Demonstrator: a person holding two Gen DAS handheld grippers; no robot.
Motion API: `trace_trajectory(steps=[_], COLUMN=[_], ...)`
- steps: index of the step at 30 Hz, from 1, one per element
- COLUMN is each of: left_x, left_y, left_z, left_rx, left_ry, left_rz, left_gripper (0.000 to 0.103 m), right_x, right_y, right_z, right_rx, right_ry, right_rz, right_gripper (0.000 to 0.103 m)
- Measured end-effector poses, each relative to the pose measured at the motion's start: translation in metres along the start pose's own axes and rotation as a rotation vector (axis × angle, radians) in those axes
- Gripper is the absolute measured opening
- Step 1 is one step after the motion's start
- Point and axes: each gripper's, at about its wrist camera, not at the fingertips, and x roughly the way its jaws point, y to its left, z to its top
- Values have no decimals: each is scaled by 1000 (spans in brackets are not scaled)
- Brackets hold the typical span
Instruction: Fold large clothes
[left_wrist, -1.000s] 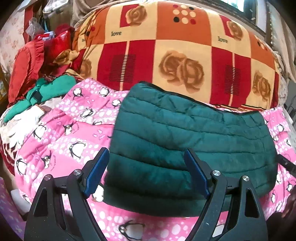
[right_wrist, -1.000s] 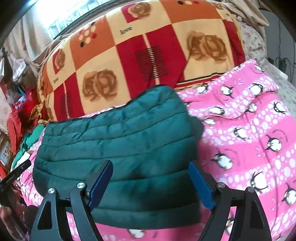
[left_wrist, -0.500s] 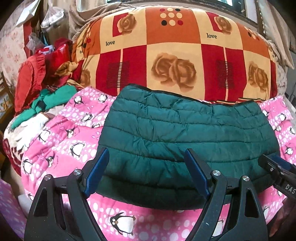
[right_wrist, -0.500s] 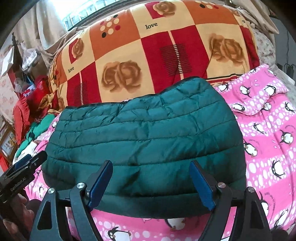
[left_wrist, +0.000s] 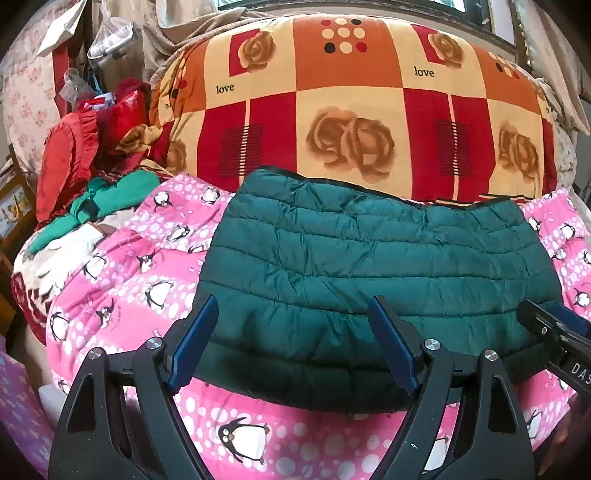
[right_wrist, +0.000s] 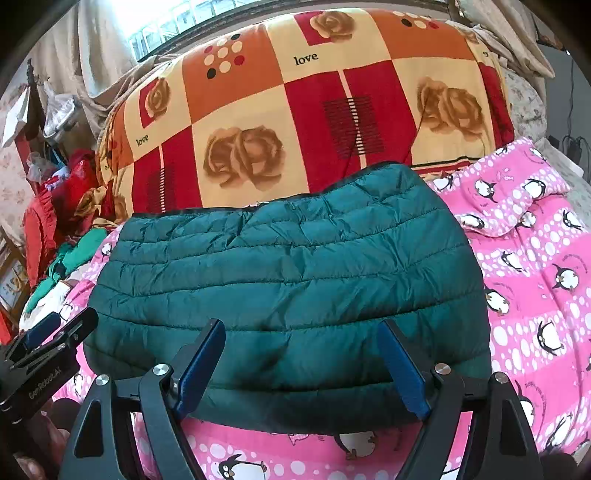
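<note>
Only the right view shows a window (right_wrist: 173, 22); both hand-held grippers (left_wrist: 291, 343) (right_wrist: 301, 363) hover spread, empty, above the folded green jacket (left_wrist: 369, 266)

free: pink penguin blanket (right_wrist: 535, 280) lying open right of jacket (right_wrist: 288, 280) | blocking: rose quilt (left_wrist: 351, 110) rising behind, clothes pile (left_wrist: 74, 177) crowding left

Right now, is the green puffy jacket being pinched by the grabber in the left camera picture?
No, the left gripper stands open above the green puffy jacket, its blue pads apart with nothing squeezed between them.
</note>
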Motion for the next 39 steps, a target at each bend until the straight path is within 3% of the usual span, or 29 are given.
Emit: trace_trajectory(steps=[39], left_x=[7], left_y=[-4], left_z=[-4], left_rx=[-5], left_ry=[19], left_rz=[-50], left_gripper=[83], right_x=[14], right_y=[6], right_z=[-3], right_rx=[-44], right_ry=[29], right_rz=[-53], right_gripper=[82])
